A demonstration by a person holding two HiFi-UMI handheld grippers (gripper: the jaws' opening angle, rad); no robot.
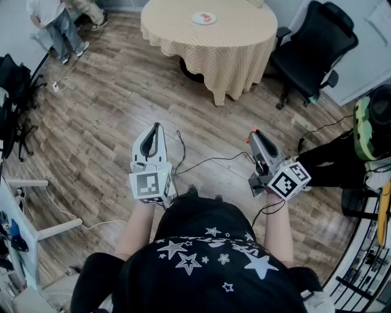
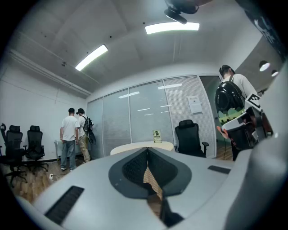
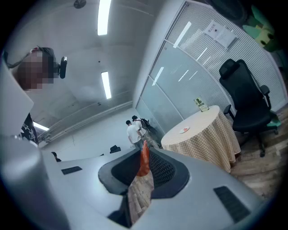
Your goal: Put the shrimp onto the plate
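right gripper (image 1: 255, 134) clamped on the shrimp (image 3: 144, 159); left gripper (image 1: 157, 127) clenched, empty; plate (image 1: 204, 18) at 12 o'clock; i'd walk over, release low.

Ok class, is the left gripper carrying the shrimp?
No, the left gripper is shut on nothing; the orange shrimp is pinched in the right gripper.

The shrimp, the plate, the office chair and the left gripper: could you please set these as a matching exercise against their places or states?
Things:
1. shrimp
2. plate
3. office chair
4. left gripper

Places or states:
A. on the round table
B. jaws together, nothing between them
C. clamped between the jaws of the right gripper
D. on the wooden floor, beside the table

Pairs: 1-C, 2-A, 3-D, 4-B
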